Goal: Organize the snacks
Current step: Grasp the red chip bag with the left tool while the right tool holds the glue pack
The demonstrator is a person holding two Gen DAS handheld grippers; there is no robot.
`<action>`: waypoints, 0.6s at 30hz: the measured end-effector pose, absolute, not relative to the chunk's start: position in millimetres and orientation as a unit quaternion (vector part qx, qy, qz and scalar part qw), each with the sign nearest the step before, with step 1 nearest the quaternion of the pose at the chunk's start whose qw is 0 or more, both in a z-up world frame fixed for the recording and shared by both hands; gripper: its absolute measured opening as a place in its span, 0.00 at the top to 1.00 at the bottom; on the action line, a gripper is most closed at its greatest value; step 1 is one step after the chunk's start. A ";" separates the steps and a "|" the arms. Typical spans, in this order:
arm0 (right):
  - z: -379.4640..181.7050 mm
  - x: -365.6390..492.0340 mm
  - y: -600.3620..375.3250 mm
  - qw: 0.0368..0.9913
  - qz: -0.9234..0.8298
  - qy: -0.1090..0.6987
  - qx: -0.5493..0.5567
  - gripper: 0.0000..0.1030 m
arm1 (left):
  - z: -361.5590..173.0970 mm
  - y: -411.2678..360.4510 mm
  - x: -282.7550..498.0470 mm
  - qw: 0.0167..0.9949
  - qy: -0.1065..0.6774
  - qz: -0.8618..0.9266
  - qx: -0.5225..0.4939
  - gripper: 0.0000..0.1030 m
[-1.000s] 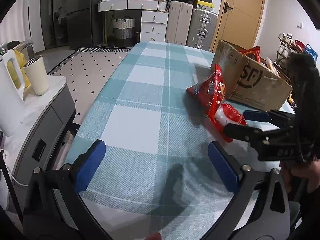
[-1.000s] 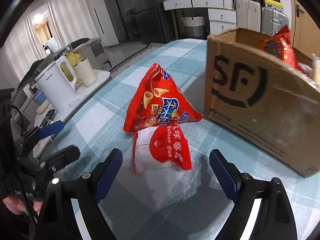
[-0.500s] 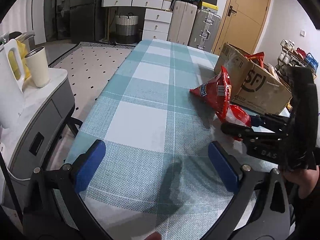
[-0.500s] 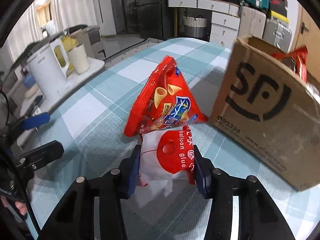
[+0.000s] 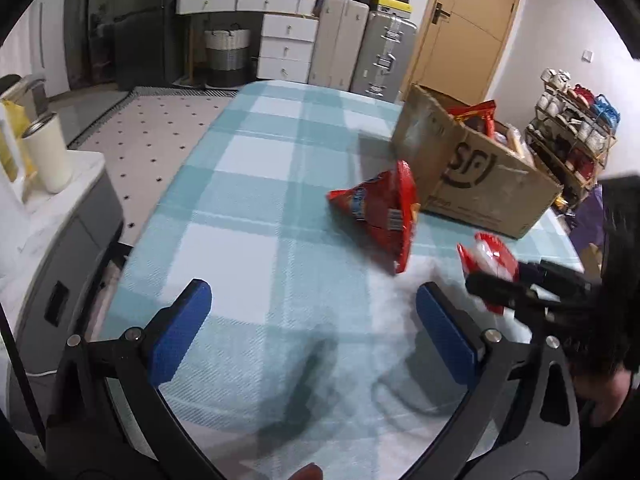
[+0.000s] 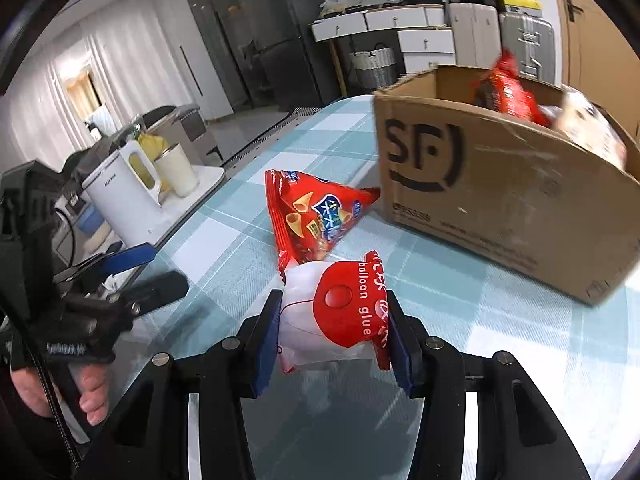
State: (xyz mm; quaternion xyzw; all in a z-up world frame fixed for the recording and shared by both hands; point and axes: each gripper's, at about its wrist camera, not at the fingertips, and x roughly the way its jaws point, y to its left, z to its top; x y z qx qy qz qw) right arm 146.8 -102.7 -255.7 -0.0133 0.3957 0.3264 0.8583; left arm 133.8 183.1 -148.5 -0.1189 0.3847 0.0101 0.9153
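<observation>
Red-and-white packet (image 6: 340,312), printed "balloon glue", sits clamped between the blue pads (image 6: 266,344) of the right gripper (image 6: 334,342); jaws closed in tight on both sides of it, plastic bulging between them. From the left wrist view the same packet (image 5: 486,260) looks lifted clear of the cloth, but blur makes that hard to confirm. Just beyond it, a red chip bag (image 6: 316,216) with cone-snack print stands puffed up on the table (image 6: 500,320), one corner nearly touching the box (image 6: 504,196). Can't tell if it actually touches. Box is brown cardboard with black "SF" logo, open top, red wrappers (image 6: 508,92) and other pale packs poking out of it; it sits at the table's right side in the left wrist view (image 5: 476,176). Tablecloth is teal-and-white plaid.

Left gripper (image 5: 316,332) hovers low over bare cloth near the table's front, well apart from the chip bag (image 5: 380,212); its blue pads (image 5: 180,332) are spread wide with nothing between them. In the right wrist view it shows at far left (image 6: 132,276), held by a bare hand (image 6: 52,392).

Off the table to the left: white counter (image 5: 44,216) carrying a cream tumbler (image 5: 48,156) and a white kettle (image 6: 128,196). Background: drawers (image 5: 284,48), suitcases (image 5: 384,56), wooden door (image 5: 468,28), laundry basket (image 5: 226,54), shoe rack (image 5: 572,132).
</observation>
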 end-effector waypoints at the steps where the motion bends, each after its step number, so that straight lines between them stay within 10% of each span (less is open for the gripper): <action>1: -255.0 144.0 -107.6 0.859 0.325 0.395 -0.009 0.54 | -147.2 180.3 139.7 0.914 0.387 0.006 -0.119 0.01; 18: -251.5 125.5 -178.8 0.871 0.295 0.392 0.032 0.53 | -159.3 139.3 238.4 0.898 0.427 -0.012 -0.106 0.01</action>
